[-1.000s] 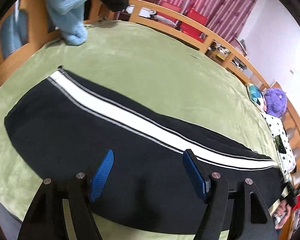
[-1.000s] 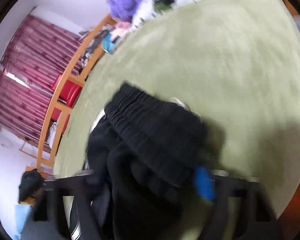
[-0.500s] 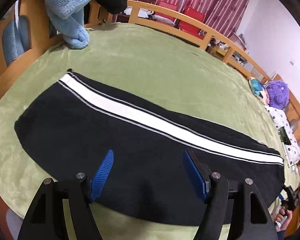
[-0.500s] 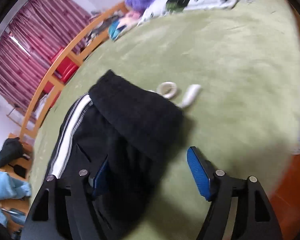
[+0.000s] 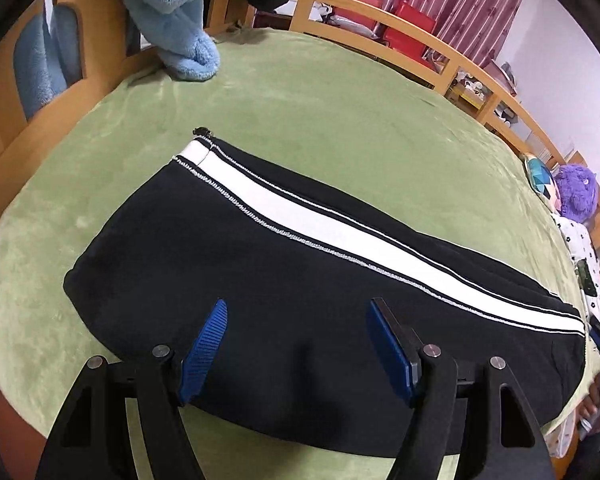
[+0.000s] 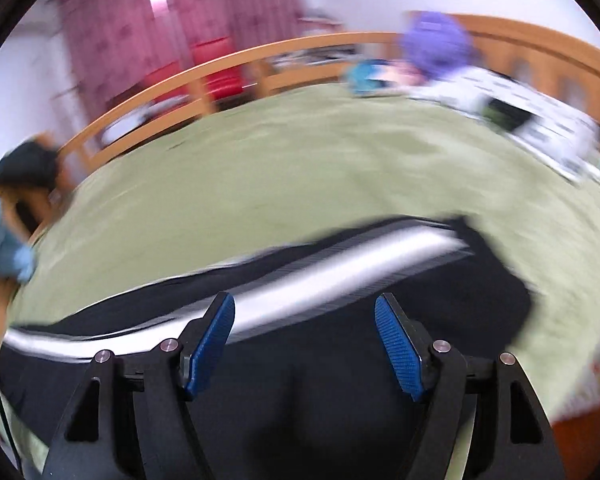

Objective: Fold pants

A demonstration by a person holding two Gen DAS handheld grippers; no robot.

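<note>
The black pants (image 5: 300,288) with a white side stripe (image 5: 340,236) are laid flat, lengthwise, on the green bed cover (image 5: 340,112). The left hand-held gripper (image 5: 296,344) is held over the near edge of the pants with its blue pads (image 5: 204,352) spread apart and nothing between them. The right hand-held gripper (image 6: 304,340) is likewise seen with its fingers parted and empty above the black fabric (image 6: 340,360); this view is blurred, so contact with the cloth cannot be judged. A light blue fleece (image 5: 176,12) is draped at the wooden bed rail (image 5: 420,48), and a purple plush toy (image 5: 576,192) is seen at the far side
</note>
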